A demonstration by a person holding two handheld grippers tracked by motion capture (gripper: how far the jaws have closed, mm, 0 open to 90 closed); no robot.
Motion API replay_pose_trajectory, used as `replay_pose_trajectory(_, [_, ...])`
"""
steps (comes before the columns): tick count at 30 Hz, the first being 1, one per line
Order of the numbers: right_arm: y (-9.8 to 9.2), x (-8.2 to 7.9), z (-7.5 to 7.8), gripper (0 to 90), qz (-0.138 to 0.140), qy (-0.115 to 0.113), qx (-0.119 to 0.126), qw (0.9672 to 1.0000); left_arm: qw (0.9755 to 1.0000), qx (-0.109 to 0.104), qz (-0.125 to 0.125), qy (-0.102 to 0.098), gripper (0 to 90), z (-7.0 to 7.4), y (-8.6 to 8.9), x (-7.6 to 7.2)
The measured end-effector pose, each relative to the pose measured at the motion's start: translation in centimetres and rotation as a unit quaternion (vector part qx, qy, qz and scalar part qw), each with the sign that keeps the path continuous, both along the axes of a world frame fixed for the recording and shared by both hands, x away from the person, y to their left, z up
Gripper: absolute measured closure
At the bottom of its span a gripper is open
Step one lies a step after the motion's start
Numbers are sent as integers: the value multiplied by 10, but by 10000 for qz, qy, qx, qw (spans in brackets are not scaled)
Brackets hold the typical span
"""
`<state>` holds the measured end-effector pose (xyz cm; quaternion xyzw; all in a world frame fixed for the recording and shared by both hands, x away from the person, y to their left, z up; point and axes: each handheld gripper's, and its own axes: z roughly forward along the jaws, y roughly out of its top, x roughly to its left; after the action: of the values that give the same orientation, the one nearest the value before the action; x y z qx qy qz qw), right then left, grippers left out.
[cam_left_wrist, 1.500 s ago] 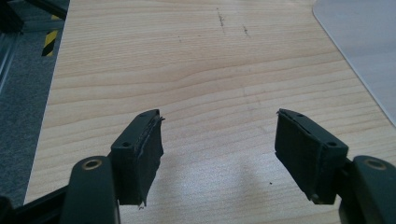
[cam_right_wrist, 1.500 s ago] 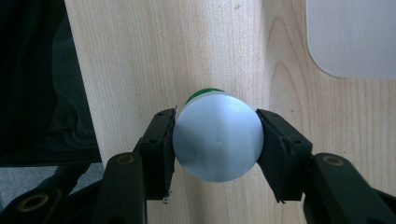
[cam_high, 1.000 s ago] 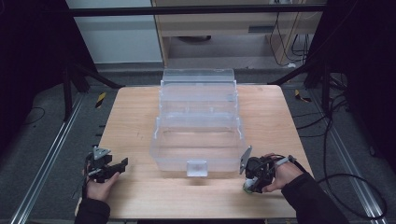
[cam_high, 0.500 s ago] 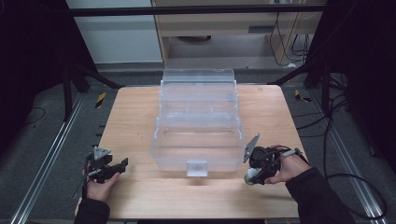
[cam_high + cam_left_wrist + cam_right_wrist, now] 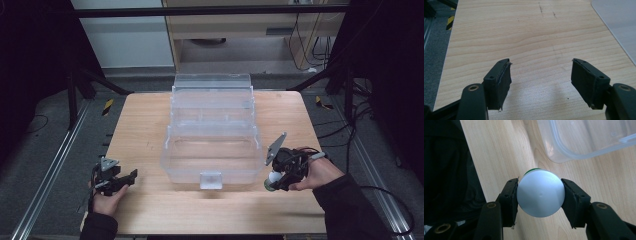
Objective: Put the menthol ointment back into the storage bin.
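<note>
- Light wooden desk, grain running left to right.
- Clear plastic tiered storage box sits at its middle, opened, its latch tab facing the near edge.

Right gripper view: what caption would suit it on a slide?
Two black fingers clamp a round silver-topped can above the wooden table.

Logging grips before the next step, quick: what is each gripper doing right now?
Left gripper: open, nothing between its jaws.
Right gripper: closed on a round silver-topped container.
</note>
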<state>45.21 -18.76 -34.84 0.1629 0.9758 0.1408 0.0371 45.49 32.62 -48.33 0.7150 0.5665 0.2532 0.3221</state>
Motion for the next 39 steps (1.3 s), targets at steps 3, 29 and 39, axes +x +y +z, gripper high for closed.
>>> replay_pose_trajectory(3, [1,1,6,503,16,-25,18,10000,10000,-10,-6,-9,318,0,0,0])
replay_pose_trajectory(29, [21,24,42,502,38,-108,51,9999,10000,-1,-6,-3,319,0,0,0])
replay_pose_trajectory(39, [29,39,47,503,10,-163,122,9998,10000,-13,-4,-9,318,0,0,0])
